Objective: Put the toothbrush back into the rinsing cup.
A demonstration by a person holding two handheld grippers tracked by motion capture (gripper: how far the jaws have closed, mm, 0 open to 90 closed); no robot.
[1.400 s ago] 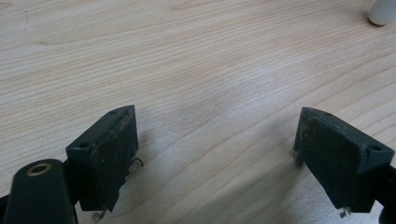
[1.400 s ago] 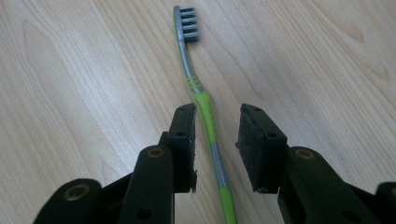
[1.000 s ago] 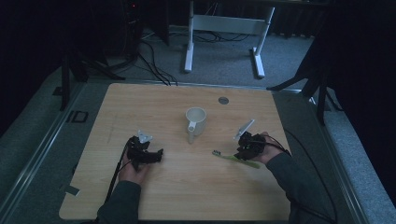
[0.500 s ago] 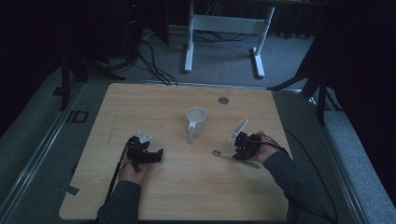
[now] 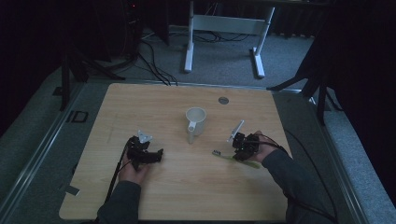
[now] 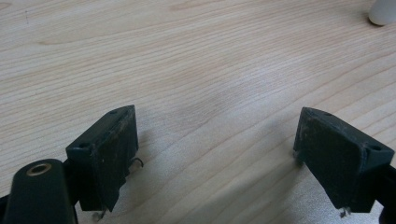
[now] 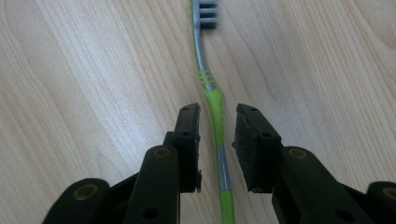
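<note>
A green and grey toothbrush (image 7: 215,112) lies flat on the wooden table (image 5: 177,186), its bristle head (image 5: 216,152) pointing left in the high view. My right gripper (image 7: 217,111) is low over it at the right of the table (image 5: 237,156). Its jaws straddle the handle with a thin gap on each side and have just been closing. A white mug (image 5: 196,119) stands upright at the table's middle, handle toward the person. My left gripper (image 6: 217,121) rests at the left (image 5: 156,156), jaws wide open over bare wood.
A small round metal disc (image 5: 223,100) sits in the tabletop behind the mug. A white object's base (image 6: 384,11) shows at the top right corner of the left gripper view. Cables trail from both grippers toward the table's front edge. A white frame (image 5: 224,28) stands on the floor beyond.
The right gripper has edged slightly left and tilted over the toothbrush. The left gripper, mug and toothbrush have stayed where they were.
</note>
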